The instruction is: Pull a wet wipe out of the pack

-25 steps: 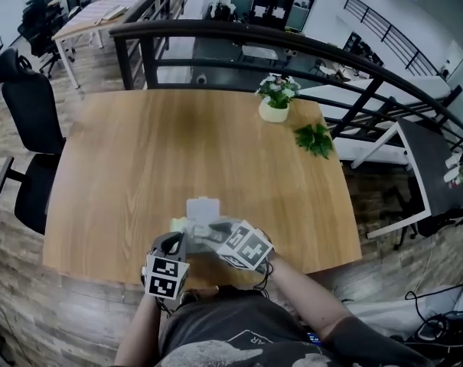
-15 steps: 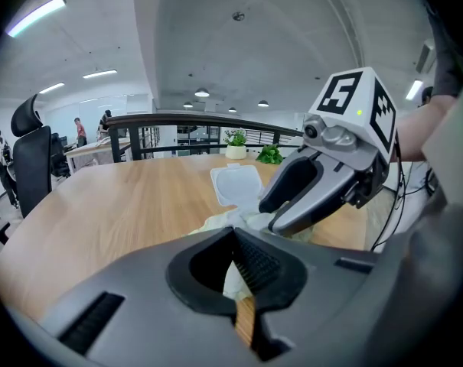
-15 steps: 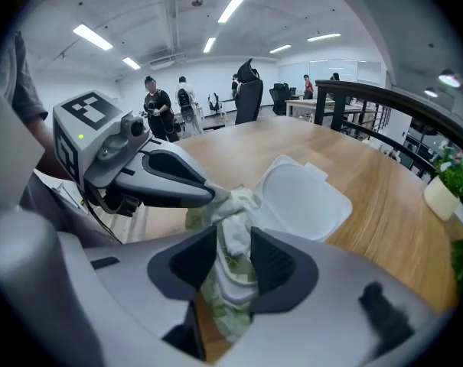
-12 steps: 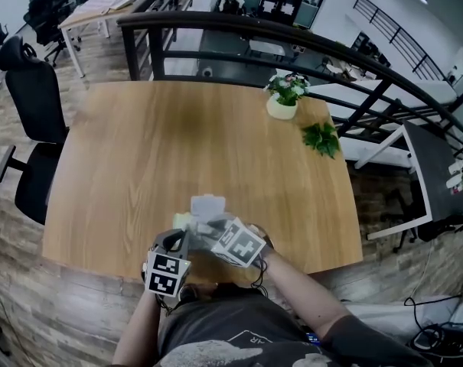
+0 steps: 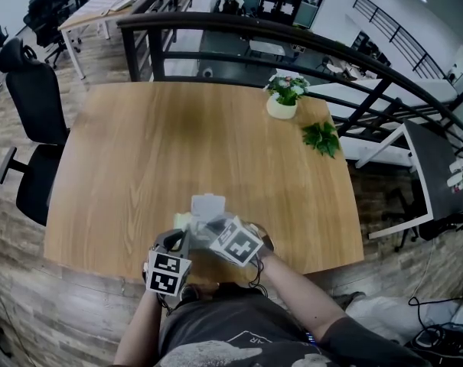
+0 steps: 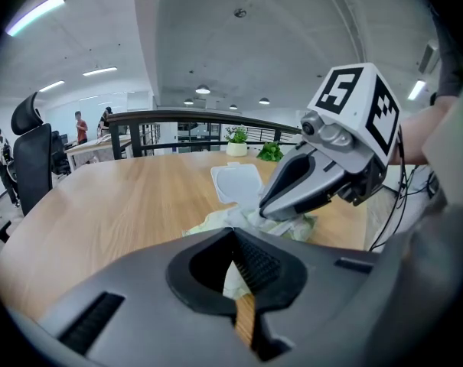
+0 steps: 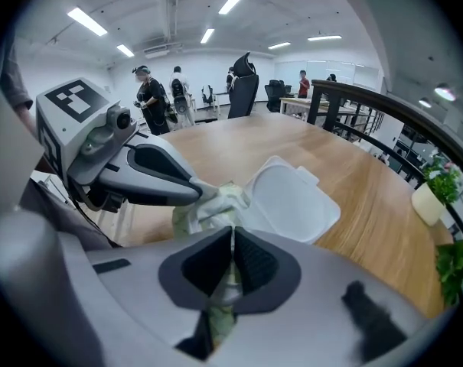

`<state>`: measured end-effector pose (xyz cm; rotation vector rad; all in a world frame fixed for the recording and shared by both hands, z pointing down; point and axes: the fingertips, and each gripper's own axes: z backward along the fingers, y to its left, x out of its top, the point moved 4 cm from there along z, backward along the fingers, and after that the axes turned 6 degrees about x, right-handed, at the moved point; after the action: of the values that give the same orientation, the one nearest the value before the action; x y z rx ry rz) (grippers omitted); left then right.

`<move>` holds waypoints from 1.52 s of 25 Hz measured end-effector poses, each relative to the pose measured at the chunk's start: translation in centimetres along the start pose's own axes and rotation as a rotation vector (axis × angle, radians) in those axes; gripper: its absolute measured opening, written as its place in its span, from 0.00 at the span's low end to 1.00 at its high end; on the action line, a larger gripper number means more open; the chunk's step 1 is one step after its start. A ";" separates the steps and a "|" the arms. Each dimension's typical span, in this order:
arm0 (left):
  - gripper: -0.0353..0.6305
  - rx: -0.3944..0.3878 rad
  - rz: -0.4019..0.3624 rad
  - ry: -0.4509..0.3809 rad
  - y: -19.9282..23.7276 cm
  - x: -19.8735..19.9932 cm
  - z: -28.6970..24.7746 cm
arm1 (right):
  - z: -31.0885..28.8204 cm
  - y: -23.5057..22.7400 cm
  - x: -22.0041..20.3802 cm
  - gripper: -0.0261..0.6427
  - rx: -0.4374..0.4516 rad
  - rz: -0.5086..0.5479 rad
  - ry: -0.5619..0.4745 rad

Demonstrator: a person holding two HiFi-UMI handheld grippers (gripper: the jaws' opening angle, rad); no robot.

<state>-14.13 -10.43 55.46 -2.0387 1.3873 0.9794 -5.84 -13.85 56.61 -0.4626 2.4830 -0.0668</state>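
Wooden table (image 5: pixel 177 144), railing (image 5: pixel 292 35) beyond; left tongs (image 6: pixel 241 277) pinch pack (image 6: pixel 208 225), right tongs (image 7: pixel 233 264) just clamped wipe (image 7: pixel 216 205).

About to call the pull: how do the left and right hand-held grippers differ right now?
The left hand-held gripper is shut on the pack; the right hand-held gripper has just closed its jaws on the white wipe. The left grips the pack's side; the right works beside the open lid. Both are shut, tips close together at the pack.
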 end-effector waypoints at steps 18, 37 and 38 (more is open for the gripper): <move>0.07 -0.033 -0.018 0.012 0.1 -0.4 0.1 | 1.9 0.4 -1.1 0.08 -0.085 -0.055 -0.058; 0.07 -0.077 -0.015 0.010 0.6 -0.3 0.1 | 6.9 -1.7 -5.5 0.08 -0.301 -0.165 -0.039; 0.07 -0.078 -0.023 0.011 0.6 -0.4 0.1 | 7.3 -1.7 -5.6 0.08 -0.320 -0.172 -0.038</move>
<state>-14.83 -10.41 55.69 -2.1154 1.3475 1.0287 3.14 -13.10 54.09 -0.8037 2.4186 0.2717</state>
